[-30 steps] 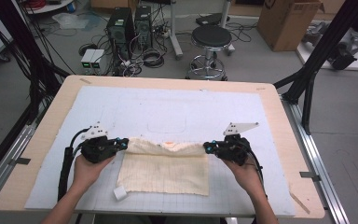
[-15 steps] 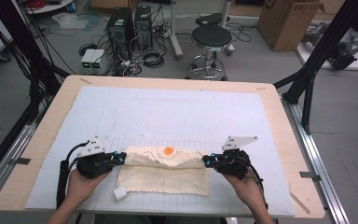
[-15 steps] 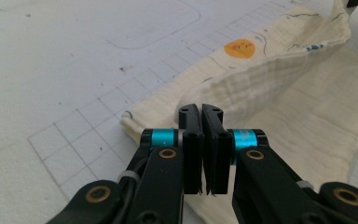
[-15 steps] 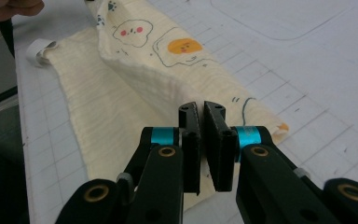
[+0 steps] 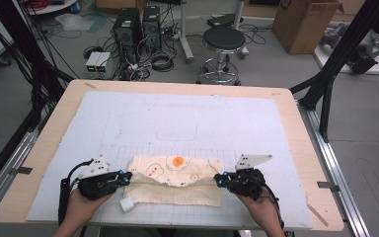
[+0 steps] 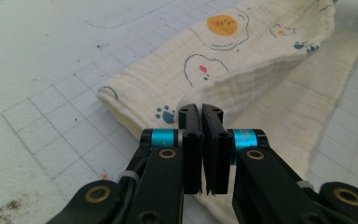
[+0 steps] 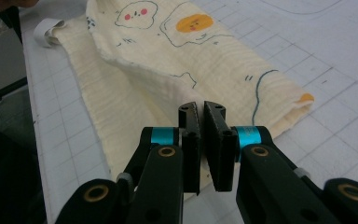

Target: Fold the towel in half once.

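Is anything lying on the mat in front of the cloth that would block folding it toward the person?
Nothing visible. Both the left gripper and right gripper pinch the cloth; the mat around it is bare.

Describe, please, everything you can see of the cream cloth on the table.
The cloth is cream, crinkled muslin printed with fried eggs and paw prints, with a white tag at its near left corner. It lies on the gridded mat, its far part folded toward the person. The left gripper and right gripper each pinch one end of the folded edge.
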A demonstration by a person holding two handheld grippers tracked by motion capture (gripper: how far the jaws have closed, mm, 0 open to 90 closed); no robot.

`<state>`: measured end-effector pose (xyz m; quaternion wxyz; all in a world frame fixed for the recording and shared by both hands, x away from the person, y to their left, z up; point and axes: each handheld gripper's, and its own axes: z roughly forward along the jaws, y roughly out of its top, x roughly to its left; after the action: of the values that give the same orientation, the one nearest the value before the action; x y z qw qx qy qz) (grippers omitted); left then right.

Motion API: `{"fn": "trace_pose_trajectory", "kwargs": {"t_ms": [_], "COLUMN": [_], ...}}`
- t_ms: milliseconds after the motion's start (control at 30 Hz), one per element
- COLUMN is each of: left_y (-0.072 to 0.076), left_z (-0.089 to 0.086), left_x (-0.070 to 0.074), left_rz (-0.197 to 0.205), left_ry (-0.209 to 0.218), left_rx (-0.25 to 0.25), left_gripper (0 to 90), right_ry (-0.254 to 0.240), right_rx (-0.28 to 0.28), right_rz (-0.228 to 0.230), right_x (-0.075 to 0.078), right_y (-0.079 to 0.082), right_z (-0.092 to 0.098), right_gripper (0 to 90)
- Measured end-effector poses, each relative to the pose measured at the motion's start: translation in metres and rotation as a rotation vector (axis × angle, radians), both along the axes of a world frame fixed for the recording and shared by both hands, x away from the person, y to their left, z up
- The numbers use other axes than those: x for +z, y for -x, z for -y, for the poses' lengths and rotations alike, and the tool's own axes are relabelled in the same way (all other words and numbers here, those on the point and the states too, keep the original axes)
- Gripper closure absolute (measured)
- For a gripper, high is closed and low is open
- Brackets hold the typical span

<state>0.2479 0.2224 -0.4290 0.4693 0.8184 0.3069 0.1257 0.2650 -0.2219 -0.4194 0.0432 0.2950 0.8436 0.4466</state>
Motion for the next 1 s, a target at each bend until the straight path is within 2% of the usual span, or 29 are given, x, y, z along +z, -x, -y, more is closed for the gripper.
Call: {"fn": "trace_pose_trajectory", "kwargs": {"t_ms": [333,367,433,533,567,633,700,767,800,933,1000], "left_y": [0.010,0.011,0.014,0.018,0.018,0.016,0.012,0.008,0.007,0.006,0.006], "left_z": [-0.004,-0.004,-0.006,-0.010,-0.011,-0.012,-0.010,-0.005,-0.001,0.005,0.005], "left_x": [-0.001,-0.001,0.001,0.005,0.006,0.008,0.007,0.005,0.003,-0.003,-0.006], "left_rz": [-0.004,-0.006,-0.017,-0.007,-0.005,-0.016,-0.032,-0.044,-0.053,-0.079,-0.086], "left_ry": [-0.004,0.005,0.036,0.063,0.075,0.097,0.095,0.080,0.062,-0.018,-0.040], "left_rx": [-0.028,-0.033,-0.052,-0.066,-0.066,-0.071,-0.074,-0.087,-0.084,-0.103,-0.108], "left_gripper": [85.7,84.5,76.0,67.7,64.3,63.9,63.9,66.5,67.8,70.2,70.3], "right_ry": [0.012,0.007,-0.011,-0.048,-0.057,-0.069,-0.061,-0.040,-0.032,0.055,0.074], "right_rx": [0.023,0.031,0.038,0.049,0.055,0.062,0.071,0.079,0.091,0.134,0.138], "right_rz": [-0.002,0.002,-0.023,-0.034,-0.016,-0.018,-0.021,-0.026,-0.031,-0.039,-0.041], "right_x": [-0.002,-0.003,-0.002,0.001,0.003,0.005,0.004,0.000,-0.002,-0.013,-0.018], "right_y": [0.008,0.008,0.010,0.014,0.014,0.016,0.016,0.014,0.014,0.014,0.015], "right_z": [-0.002,-0.001,0.000,0.003,0.004,0.005,0.003,-0.002,-0.005,-0.016,-0.018], "right_gripper": [84.3,82.1,77.2,71.2,69.7,68.6,68.3,68.0,67.6,66.2,64.7]}}
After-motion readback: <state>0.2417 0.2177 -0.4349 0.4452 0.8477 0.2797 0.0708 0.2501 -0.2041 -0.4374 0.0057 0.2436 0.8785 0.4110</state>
